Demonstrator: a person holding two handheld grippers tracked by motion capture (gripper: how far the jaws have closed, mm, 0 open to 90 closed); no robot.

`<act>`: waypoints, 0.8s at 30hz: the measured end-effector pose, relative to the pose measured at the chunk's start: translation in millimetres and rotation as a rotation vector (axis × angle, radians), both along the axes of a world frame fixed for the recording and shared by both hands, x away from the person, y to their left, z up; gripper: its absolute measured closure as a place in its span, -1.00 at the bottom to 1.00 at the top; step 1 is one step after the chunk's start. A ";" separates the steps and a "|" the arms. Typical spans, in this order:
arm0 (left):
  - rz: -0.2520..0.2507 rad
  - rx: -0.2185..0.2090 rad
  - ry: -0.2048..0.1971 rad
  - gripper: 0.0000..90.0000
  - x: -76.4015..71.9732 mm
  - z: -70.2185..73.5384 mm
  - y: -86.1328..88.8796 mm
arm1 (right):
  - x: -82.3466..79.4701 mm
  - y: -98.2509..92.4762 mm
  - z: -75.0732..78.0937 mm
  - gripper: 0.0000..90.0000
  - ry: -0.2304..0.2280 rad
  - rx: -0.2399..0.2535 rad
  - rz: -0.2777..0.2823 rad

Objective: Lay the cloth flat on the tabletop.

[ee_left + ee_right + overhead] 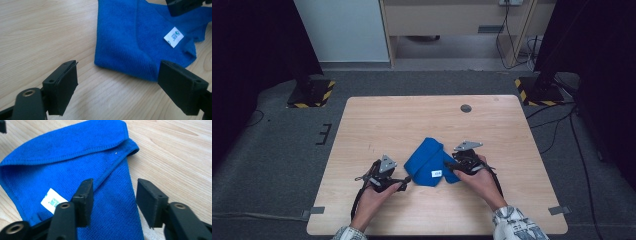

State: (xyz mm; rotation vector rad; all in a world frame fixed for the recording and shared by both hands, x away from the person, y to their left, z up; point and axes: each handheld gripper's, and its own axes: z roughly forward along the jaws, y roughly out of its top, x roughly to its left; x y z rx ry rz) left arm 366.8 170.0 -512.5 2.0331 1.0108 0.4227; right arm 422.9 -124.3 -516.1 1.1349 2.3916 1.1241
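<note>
High view shows both forearms coming in from the near edge, the left gripper [404, 179] just beside the near-left corner of the folded blue cloth [426, 157], its jaws wide apart over bare table [377, 120]. Opposite, the right gripper [451, 167] hovers low over the cloth's near-right end, jaws partly apart and gripping nothing. Mid-table, the cloth's long axis slants from near-right to far-left, white label [436, 173] facing up.

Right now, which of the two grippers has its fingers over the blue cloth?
The right gripper: its fingers hang over the blue cloth beside the white label. The left gripper sits over bare table, short of the cloth's edge.
</note>
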 end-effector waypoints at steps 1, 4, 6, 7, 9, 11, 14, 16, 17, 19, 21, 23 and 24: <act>-0.004 -0.005 0.009 -0.56 3.6 1.0 -3.8 | 0.2 0.2 -2.5 0.27 0.010 -0.001 -0.009; 0.002 -0.028 0.025 -0.48 6.9 2.0 -7.2 | 0.2 1.3 -5.9 0.30 0.013 -0.005 -0.014; 0.008 -0.012 0.028 -0.48 10.3 1.3 -11.7 | -0.1 1.3 -8.8 0.29 0.017 -0.018 -0.020; 0.008 -0.012 0.028 -0.49 10.3 1.3 -11.7 | -0.1 1.3 -8.8 0.29 0.017 -0.018 -0.020; 0.011 0.006 0.047 -0.55 12.8 -2.4 -15.5 | -0.5 -0.2 -8.1 0.14 0.012 -0.018 -0.037; 0.011 0.014 0.056 -0.58 13.6 -4.0 -16.6 | -0.3 -0.7 -7.8 0.09 0.009 -0.013 -0.042; 0.037 0.042 0.064 -0.64 15.2 -8.1 -20.0 | 1.8 -3.3 -10.4 0.08 0.033 -0.002 -0.038; 0.034 0.047 0.066 -0.62 15.8 -8.8 -20.4 | 2.3 -3.7 -11.2 0.15 0.036 -0.003 -0.030; 0.035 0.051 0.068 -0.53 16.1 -9.4 -20.7 | 1.7 -3.6 -11.6 0.23 0.046 0.007 -0.025; 0.032 0.064 0.073 -0.35 17.3 -10.2 -20.0 | 0.3 -3.7 -11.2 0.41 0.048 0.019 -0.019; 0.040 0.070 0.074 -0.13 18.7 -10.1 -18.1 | -1.3 -4.0 -10.6 0.56 0.048 0.025 -0.008; 0.039 0.059 0.082 0.10 20.0 -9.9 -16.5 | -3.5 -4.3 -9.4 0.68 0.048 0.034 0.004; 0.031 0.051 0.088 0.33 21.4 -9.8 -15.5 | -7.0 -3.5 -8.7 0.74 0.061 0.039 0.013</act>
